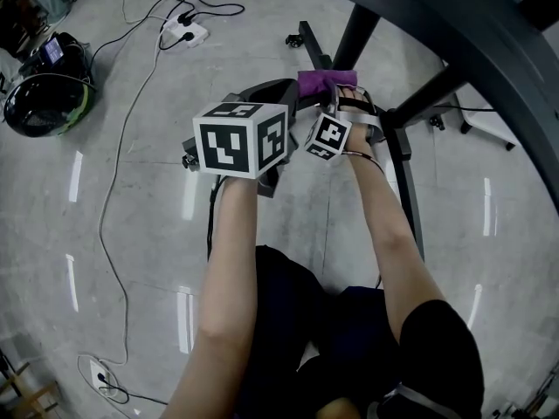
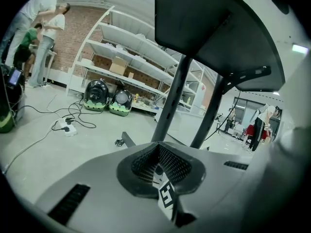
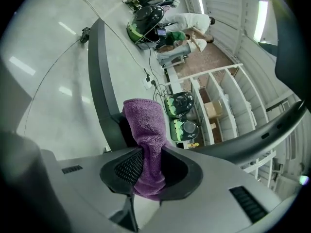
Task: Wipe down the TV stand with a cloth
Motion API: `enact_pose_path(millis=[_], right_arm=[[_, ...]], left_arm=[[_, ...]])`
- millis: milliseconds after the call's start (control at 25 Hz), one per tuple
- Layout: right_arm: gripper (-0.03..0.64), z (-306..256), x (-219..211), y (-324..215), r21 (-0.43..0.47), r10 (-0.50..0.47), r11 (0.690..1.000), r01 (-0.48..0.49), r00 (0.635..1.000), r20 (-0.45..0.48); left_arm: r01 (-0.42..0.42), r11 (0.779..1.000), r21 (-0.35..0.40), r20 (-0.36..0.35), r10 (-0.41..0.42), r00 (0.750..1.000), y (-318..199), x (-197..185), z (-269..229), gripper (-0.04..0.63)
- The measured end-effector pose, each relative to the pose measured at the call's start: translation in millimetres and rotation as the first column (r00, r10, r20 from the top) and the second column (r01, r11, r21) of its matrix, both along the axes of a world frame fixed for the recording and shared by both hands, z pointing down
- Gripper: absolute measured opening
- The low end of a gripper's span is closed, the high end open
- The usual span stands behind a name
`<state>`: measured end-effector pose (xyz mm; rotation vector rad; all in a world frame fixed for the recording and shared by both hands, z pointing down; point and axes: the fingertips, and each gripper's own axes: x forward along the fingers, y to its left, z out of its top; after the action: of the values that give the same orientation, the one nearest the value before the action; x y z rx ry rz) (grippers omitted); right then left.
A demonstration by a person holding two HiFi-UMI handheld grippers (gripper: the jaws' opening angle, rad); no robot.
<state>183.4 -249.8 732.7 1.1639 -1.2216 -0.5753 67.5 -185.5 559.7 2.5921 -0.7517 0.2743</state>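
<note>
Your right gripper (image 3: 148, 165) is clamped on the purple terry microfibre cloth (image 3: 145, 125). It is likely soft, light and floppy, so keep hold at its bunched middle. Your left gripper (image 2: 158, 155) is closed on nothing. Just beyond the cloth, touching or nearly so, runs the dark grey metal TV stand (image 3: 98, 76), whose smooth, rigid leg lies on the glossy grey concrete floor (image 3: 43, 57).

Black helmet (image 1: 39, 105), white power strip (image 1: 185, 31) (cables (image 1: 186, 16) beside it), grey floor (image 1: 131, 190).
</note>
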Motion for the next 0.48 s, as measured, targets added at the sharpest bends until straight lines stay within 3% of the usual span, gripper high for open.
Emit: enact_pose_path(millis=[280, 480], right_arm=[[0.106, -69.4, 8.7, 20.3, 0.180, -0.026, 0.983, 0.024, 1.000, 0.004], [0.106, -148.3, 16.5, 36.7, 0.362, -0.030, 0.932, 0.037, 0.999, -0.026]], left_arm=[[-0.004, 1.000, -0.001, 0.017, 0.004, 1.000, 4.1, 7.4, 4.4, 0.008], [-0.018, 1.000, 0.000, 0.009, 0.018, 1.000, 13.2, 18.8, -0.1, 0.008]])
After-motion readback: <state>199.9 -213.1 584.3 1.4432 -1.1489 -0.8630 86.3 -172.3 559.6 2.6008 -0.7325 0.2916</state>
